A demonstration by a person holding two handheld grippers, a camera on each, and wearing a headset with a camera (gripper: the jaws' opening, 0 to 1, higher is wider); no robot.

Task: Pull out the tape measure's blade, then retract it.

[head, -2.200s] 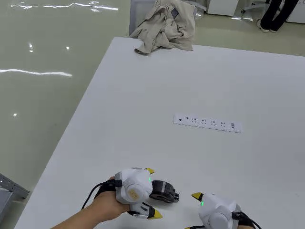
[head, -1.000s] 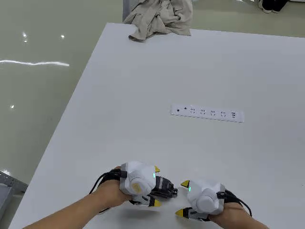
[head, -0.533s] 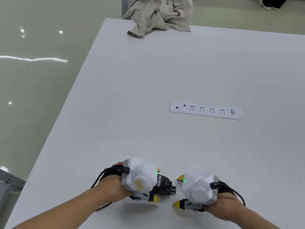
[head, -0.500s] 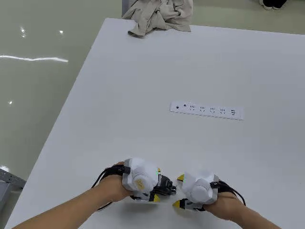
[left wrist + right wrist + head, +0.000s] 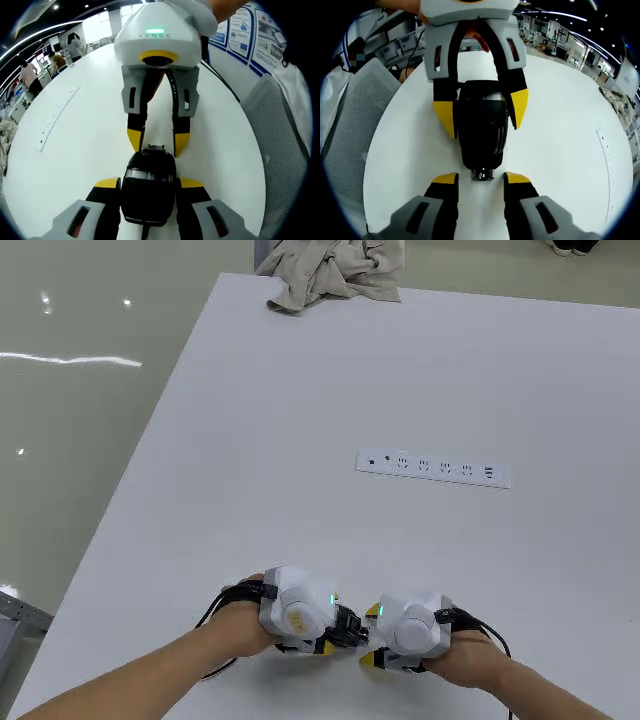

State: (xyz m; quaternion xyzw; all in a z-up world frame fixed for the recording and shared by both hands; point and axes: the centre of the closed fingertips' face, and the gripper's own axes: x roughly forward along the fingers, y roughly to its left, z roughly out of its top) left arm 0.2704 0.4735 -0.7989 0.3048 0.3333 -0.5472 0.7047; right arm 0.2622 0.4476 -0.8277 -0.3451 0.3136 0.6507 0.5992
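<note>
A black tape measure point(image 5: 347, 625) lies low over the white table point(image 5: 300, 440) near its front edge. My left gripper point(image 5: 330, 623) is shut on its body, with the yellow-tipped jaws pressed against both sides of the tape measure point(image 5: 150, 190). My right gripper point(image 5: 369, 635) faces it from the right and stands open. In the right gripper view the small metal blade tab point(image 5: 482, 174) sits just between the tips of the right gripper point(image 5: 481, 178), with a gap on each side. The blade is not drawn out.
A white power strip point(image 5: 432, 468) lies mid-table beyond the grippers. A crumpled beige cloth point(image 5: 330, 270) sits at the far edge. The table's left edge point(image 5: 130, 500) drops to a glossy floor. A grey mesh chair point(image 5: 350, 125) stands close behind.
My right gripper has moved left until its open tips flank the blade tab. The left gripper, open around the tape measure 2.2 s ago, has shut on it.
</note>
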